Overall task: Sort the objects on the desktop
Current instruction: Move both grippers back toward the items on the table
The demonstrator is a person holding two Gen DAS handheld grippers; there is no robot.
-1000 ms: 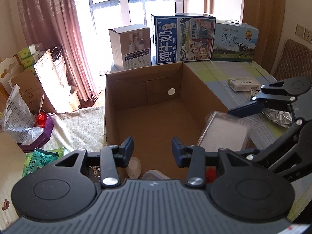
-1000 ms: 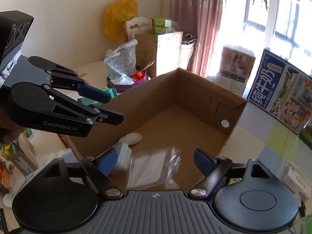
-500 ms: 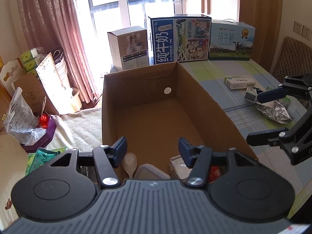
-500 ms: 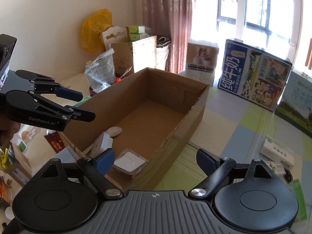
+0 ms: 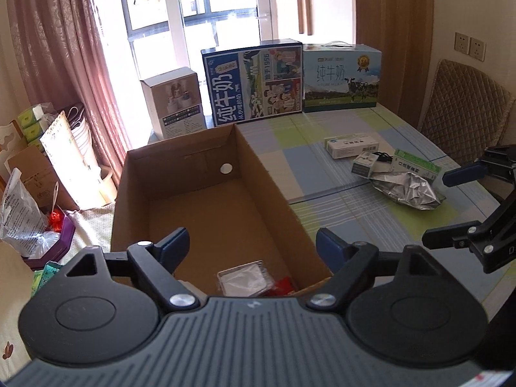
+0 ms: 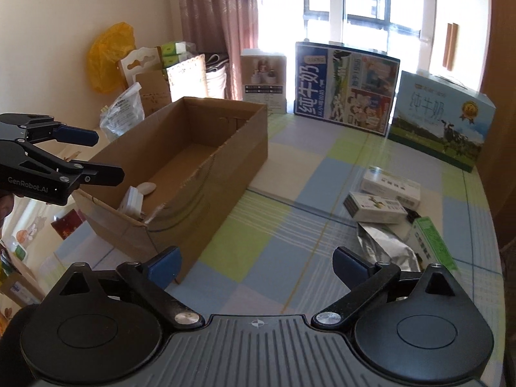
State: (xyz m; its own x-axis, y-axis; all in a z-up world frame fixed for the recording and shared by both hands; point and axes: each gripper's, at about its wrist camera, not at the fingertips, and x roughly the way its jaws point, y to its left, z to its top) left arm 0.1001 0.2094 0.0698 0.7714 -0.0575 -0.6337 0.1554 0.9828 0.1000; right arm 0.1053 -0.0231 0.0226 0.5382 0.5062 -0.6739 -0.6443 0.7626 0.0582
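Evidently this is the gap between items: both grippers are empty, jaws having just been opening, nothing between them. The left gripper [image 5: 251, 246] hangs over the cardboard box [image 5: 267, 180]; the right gripper [image 6: 256, 262] stands wide above the table — the foil pouch [image 6: 385, 246] and small cartons [image 6: 375, 208] lie just ahead to its right. Next, I judge, it must reach one and close.

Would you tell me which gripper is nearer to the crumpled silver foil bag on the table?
Right. The right gripper hangs just short of the foil bag; the left gripper is over the cardboard box, farther away.
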